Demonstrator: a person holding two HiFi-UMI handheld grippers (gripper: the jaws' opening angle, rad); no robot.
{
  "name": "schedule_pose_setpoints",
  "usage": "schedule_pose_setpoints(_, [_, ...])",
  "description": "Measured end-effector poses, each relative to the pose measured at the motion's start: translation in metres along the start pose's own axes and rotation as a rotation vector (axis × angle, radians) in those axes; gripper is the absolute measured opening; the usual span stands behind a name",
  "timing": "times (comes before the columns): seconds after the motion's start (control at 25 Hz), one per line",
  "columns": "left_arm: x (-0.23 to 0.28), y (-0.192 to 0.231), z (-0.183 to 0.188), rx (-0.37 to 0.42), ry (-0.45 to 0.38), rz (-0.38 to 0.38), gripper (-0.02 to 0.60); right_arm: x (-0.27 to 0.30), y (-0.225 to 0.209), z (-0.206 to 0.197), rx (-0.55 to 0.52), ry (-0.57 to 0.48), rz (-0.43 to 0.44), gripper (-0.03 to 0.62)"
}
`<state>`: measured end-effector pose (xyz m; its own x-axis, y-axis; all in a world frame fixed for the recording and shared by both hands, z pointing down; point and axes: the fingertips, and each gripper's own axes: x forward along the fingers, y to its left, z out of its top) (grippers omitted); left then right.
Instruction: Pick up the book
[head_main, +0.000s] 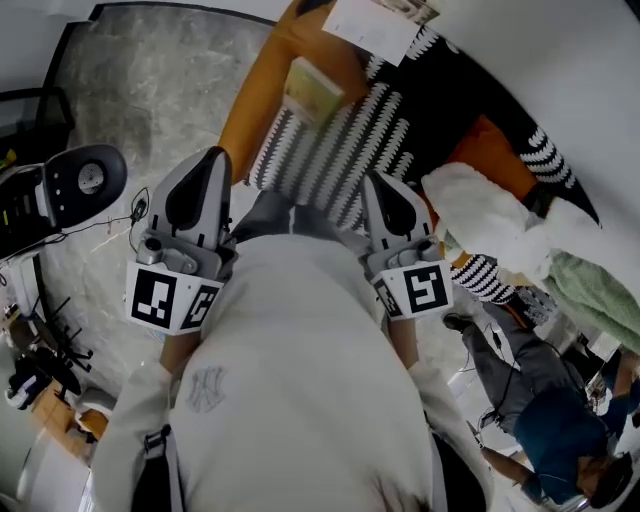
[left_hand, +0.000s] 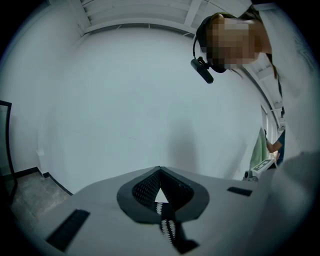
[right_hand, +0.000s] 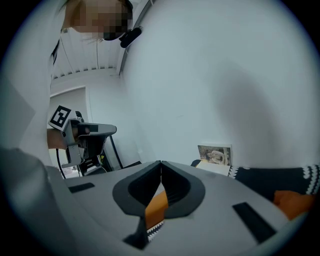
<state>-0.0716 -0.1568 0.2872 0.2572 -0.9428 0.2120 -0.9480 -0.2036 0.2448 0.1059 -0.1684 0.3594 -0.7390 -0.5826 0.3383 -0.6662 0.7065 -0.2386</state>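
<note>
A book with a picture cover (right_hand: 215, 155) rests at the wall on a black-and-white zigzag blanket (head_main: 330, 150); in the head view the book (head_main: 372, 24) lies at the top edge. A blurred pale yellow block (head_main: 312, 88) lies on the blanket nearer me. My left gripper (head_main: 214, 156) is held close to my chest, jaws shut and empty (left_hand: 160, 171). Beside it, my right gripper (head_main: 376, 180) is also shut with nothing in it (right_hand: 161, 164), pointing towards the blanket and well short of the book.
An orange cover (head_main: 255, 95) runs along the blanket's left edge. A white fluffy cushion (head_main: 480, 215) and green cloth (head_main: 590, 285) lie to the right. An office chair (head_main: 85, 180) stands on the marble floor (head_main: 150, 80) at left. A person in blue (head_main: 550, 430) is at lower right.
</note>
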Motion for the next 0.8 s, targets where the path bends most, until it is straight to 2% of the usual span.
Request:
schedule_pose_setpoints(0.24, [-0.007, 0.021, 0.002, -0.002, 0.011, -0.012, 0.009, 0.005, 0.012, 0.004, -0.002, -0.007, -0.041, 0.018])
schedule_pose_setpoints(0.52, [0.007, 0.049, -0.005, 0.003, 0.024, -0.06, 0.009, -0.004, 0.013, 0.009, 0.006, -0.038, -0.176, 0.018])
schedule_pose_setpoints(0.8, [0.024, 0.041, 0.006, 0.023, -0.008, -0.139, 0.009, -0.023, -0.001, 0.019, -0.028, -0.079, -0.305, 0.018])
